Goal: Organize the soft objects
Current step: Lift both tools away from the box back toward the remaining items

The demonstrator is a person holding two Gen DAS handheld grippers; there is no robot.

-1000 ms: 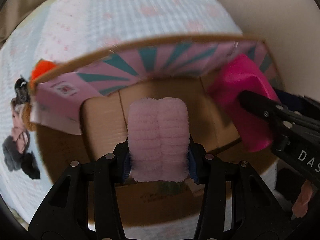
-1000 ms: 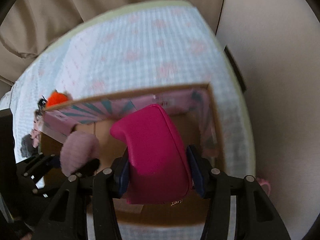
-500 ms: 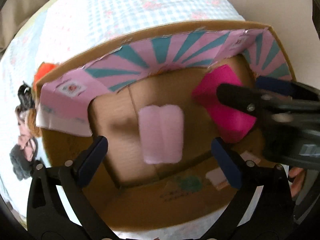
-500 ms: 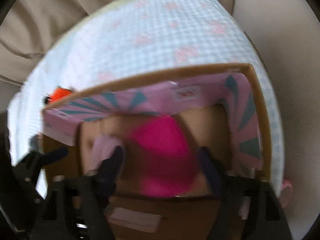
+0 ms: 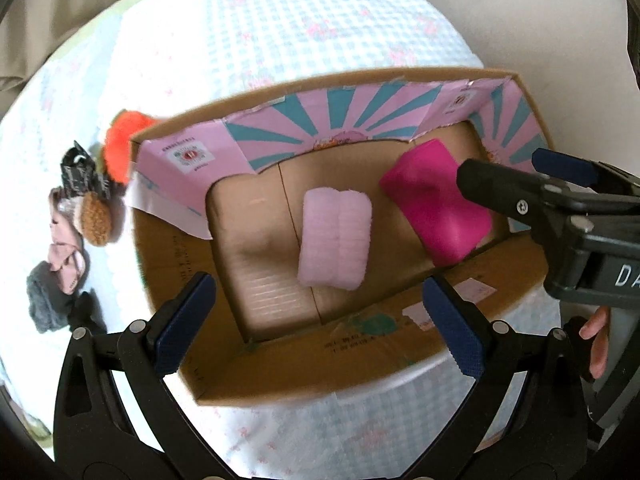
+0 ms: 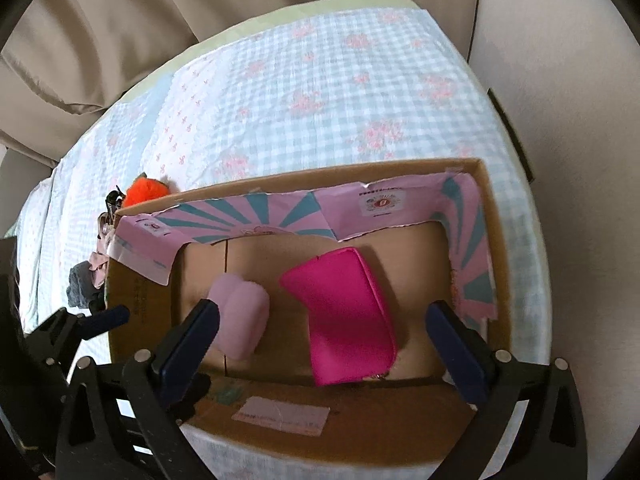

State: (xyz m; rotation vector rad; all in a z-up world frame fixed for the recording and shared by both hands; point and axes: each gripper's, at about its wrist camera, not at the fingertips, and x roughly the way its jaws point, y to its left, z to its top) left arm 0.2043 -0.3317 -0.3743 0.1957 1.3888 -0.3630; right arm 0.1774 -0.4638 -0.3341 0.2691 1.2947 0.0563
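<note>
- A second ago the left gripper [image 5: 318, 322] was clamped on the pale pink fluffy roll [image 5: 335, 240] and the right gripper [image 6: 332, 334] on the magenta pouch [image 6: 344, 320]; both now lie loose on the floor of the cardboard box [image 5: 360, 364], the roll toward the box's middle, the pouch beside it toward the box's right wall, apart from each other
- Left gripper: released, blue pads spread wide above the box's near wall, nothing between them; its jaws have just been opening
- Right gripper: likewise released, jaws just opened wide, pads standing clear on either side of the pouch, touching nothing
- Count: one box; two soft things inside it; outside its left wall, on the checked cloth [image 5: 304, 20], one orange pompom [image 5: 122, 146], one brown knitted ball [image 5: 96, 218], one grey fuzzy piece [image 5: 46, 300] and a pink scrunchie-like piece [image 5: 64, 256]; a black item there is too small to name
</note>
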